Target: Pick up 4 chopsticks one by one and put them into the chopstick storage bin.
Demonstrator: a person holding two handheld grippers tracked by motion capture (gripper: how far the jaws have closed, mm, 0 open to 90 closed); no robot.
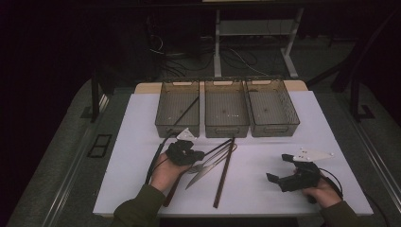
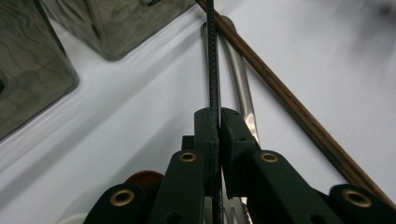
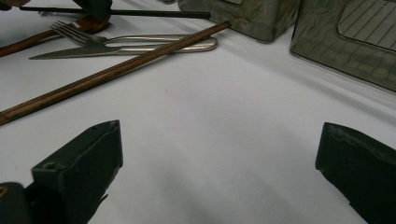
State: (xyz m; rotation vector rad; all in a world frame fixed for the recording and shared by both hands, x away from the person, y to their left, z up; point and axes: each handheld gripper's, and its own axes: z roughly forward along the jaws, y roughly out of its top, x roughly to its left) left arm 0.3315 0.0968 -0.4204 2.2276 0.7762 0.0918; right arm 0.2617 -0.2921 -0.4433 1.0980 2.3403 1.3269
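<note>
Gripping a thin black chopstick (image 1: pixel 215 148) above the white table (image 1: pixel 265 189), the left gripper (image 1: pixel 195 155) is sitting before three bins (image 1: pixel 226 111). Its own view is showing jaws clamped on the black chopstick (image 2: pixel 213 70) (a fork (image 2: pixel 238 79) lying beneath). The right gripper (image 3: pixel 219 154) is hovering with jaws wide, holding nothing, near a brown chopstick (image 3: pixel 112 72).

Our right gripper (image 3: pixel 219 172) hangs over bare white table (image 3: pixel 224 121), jaws wide apart, nothing between them. Far left we see a brown chopstick (image 3: pixel 112 70) lying diagonally across a fork (image 3: pixel 93 36) and knife (image 3: pixel 126 49); a black chopstick (image 3: pixel 126 12) behind; grey bins (image 3: pixel 345 42) top right.
</note>
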